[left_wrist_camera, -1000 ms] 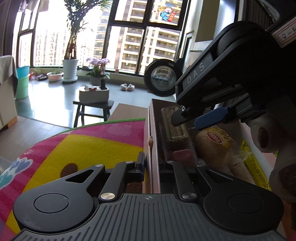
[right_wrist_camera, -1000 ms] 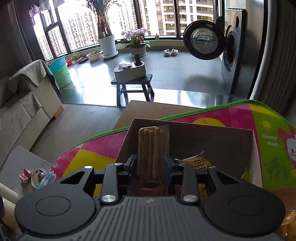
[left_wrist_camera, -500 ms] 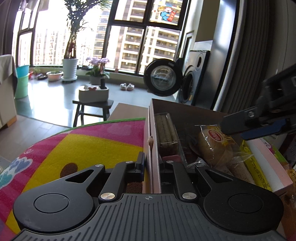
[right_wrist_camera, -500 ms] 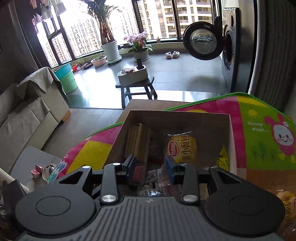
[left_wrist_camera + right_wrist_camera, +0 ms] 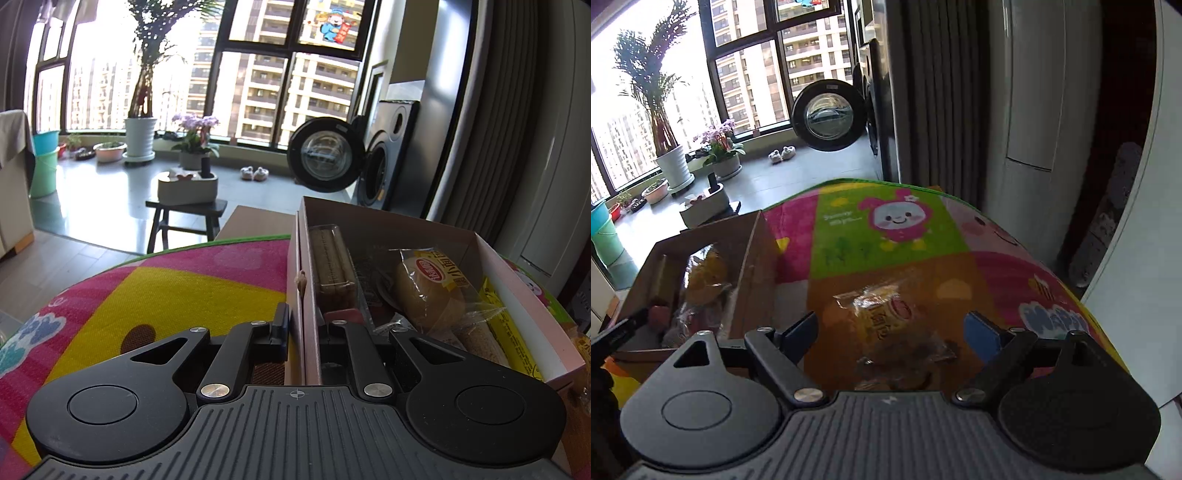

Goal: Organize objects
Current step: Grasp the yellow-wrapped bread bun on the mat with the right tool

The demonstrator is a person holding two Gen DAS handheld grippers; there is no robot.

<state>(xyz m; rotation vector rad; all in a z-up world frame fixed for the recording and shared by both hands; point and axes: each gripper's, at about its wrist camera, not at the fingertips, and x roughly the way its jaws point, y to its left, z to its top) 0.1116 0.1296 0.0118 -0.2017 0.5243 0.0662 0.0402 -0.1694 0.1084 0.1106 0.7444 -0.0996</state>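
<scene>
One second on, the right gripper [image 5: 891, 328] has swung off the cardboard box [image 5: 491, 254], jaws spread around a wrapped bread [image 5: 886, 317] at its 12 o'clock, probably next, while the left gripper [image 5: 301, 325] pinches the box's wall.

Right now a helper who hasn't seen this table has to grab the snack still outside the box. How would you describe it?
On the colourful cartoon mat, look right of the cardboard box to the orange patch. There, between the open right tongs, lies a small bread in a clear wrapper with a red and yellow label. It alone lies loose on the mat; the other snacks sit inside the box.
</scene>
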